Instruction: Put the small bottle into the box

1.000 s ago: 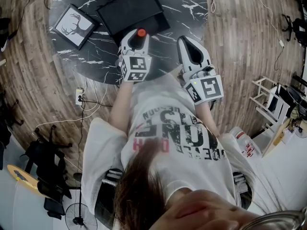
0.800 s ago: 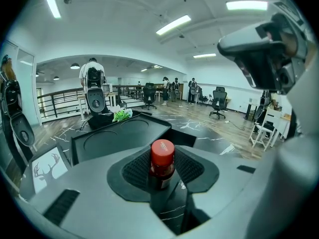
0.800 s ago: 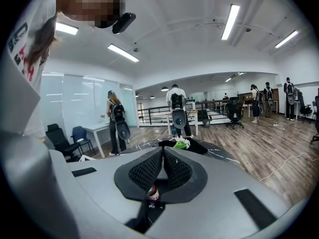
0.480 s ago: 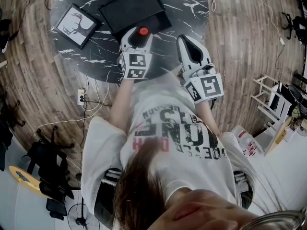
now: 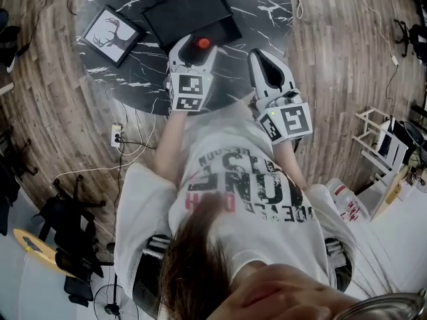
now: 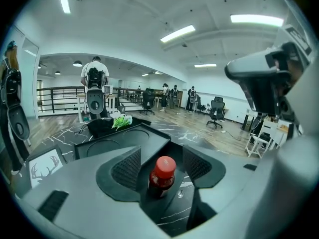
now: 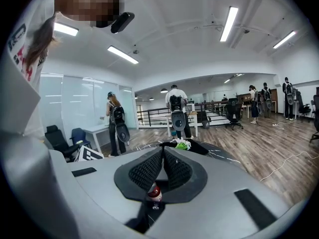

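As its jaws have just been opening, the left hand-held gripper (image 6: 161, 151) now stands wide, with its pads clear of the upright small bottle (image 6: 162, 174) between them. The bottle stands on the table (image 5: 260, 5) at the near edge of the box (image 5: 190, 12). The right hand-held gripper (image 7: 163, 153) is closed and empty as before, and a picture frame (image 5: 111, 36) lies left of the box.

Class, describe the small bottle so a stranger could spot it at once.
On the round black marble table lies a black box. By its near edge the small bottle stands between the left gripper's jaws, which have just been opening, clear of it. Its red cap sets it apart from the black box and framed deer picture.
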Demonstrator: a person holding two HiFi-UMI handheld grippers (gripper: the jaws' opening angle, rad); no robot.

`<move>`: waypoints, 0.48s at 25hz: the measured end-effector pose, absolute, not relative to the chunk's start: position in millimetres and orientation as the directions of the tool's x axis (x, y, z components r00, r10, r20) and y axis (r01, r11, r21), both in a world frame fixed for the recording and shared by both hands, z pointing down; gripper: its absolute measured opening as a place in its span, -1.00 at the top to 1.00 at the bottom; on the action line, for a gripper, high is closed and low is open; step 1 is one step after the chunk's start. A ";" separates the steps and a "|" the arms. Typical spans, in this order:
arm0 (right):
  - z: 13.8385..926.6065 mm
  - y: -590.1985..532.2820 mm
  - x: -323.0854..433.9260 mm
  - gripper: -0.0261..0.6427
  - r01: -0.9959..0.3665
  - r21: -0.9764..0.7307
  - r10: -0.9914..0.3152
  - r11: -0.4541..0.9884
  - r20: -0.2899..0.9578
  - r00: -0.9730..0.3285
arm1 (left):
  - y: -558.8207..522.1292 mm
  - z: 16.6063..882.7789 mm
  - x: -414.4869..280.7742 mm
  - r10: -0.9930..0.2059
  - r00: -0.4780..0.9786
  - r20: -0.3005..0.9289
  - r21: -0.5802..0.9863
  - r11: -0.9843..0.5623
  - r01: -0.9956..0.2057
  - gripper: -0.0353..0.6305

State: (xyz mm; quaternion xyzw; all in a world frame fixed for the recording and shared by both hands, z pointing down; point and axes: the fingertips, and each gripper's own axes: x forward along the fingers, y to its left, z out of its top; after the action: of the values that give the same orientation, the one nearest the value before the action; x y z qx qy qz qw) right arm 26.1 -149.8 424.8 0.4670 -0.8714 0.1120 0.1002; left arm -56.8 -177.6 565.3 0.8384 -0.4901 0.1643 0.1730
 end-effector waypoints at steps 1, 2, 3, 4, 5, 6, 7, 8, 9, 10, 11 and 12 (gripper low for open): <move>424.6 -148.7 26.3 0.89 -0.837 -0.103 -0.792 0.538 0.279 -0.543 | -177.3 561.6 -57.2 -0.768 0.466 0.438 0.129 -0.460 -0.879 0.13; 424.5 -147.5 26.6 0.89 -0.837 -0.106 -0.792 0.537 0.279 -0.543 | -176.6 558.0 -57.6 -0.772 0.467 0.432 0.129 -0.459 -0.879 0.13; 424.1 -146.7 26.8 0.89 -0.838 -0.109 -0.793 0.535 0.278 -0.543 | -176.2 554.2 -58.1 -0.775 0.467 0.426 0.129 -0.459 -0.879 0.13; 423.4 -146.4 26.7 0.89 -0.837 -0.112 -0.793 0.535 0.275 -0.543 | -176.2 550.2 -58.8 -0.779 0.466 0.420 0.126 -0.459 -0.880 0.13; 422.4 -146.5 26.2 0.89 -0.837 -0.115 -0.794 0.535 0.270 -0.545 | -176.7 545.8 -59.8 -0.782 0.466 0.413 0.124 -0.459 -0.880 0.13; 421.5 -146.8 25.6 0.89 -0.836 -0.117 -0.794 0.536 0.265 -0.547 | -177.5 541.4 -61.0 -0.786 0.465 0.408 0.121 -0.458 -0.881 0.13; 420.8 -147.0 25.0 0.89 -0.835 -0.119 -0.794 0.538 0.260 -0.549 | -178.3 537.5 -62.1 -0.789 0.464 0.404 0.119 -0.457 -0.881 0.13; 420.5 -147.2 24.8 0.89 -0.834 -0.120 -0.794 0.539 0.256 -0.551 | -179.2 534.2 -63.2 -0.792 0.461 0.400 0.116 -0.456 -0.883 0.15; 420.2 -147.3 24.8 0.89 -0.833 -0.122 -0.795 0.540 0.252 -0.553 | -180.0 531.4 -64.3 -0.796 0.457 0.397 0.110 -0.453 -0.884 0.19; 419.7 -147.3 25.1 0.89 -0.832 -0.124 -0.795 0.541 0.248 -0.554 | -180.6 528.9 -65.2 -0.799 0.453 0.395 0.103 -0.451 -0.886 0.26; 419.0 -147.4 25.8 0.89 -0.832 -0.126 -0.796 0.541 0.244 -0.554 | -181.0 526.4 -65.9 -0.803 0.448 0.393 0.095 -0.449 -0.888 0.29; 418.0 -147.5 26.7 0.89 -0.832 -0.126 -0.797 0.541 0.240 -0.555 | -181.1 523.8 -66.2 -0.806 0.444 0.391 0.087 -0.448 -0.890 0.34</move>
State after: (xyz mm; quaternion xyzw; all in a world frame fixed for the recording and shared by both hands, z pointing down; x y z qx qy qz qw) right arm 26.7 -147.5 418.0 0.4655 -0.8744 0.1131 0.0772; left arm -66.2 -181.1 523.8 0.8379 -0.5060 0.1482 0.1412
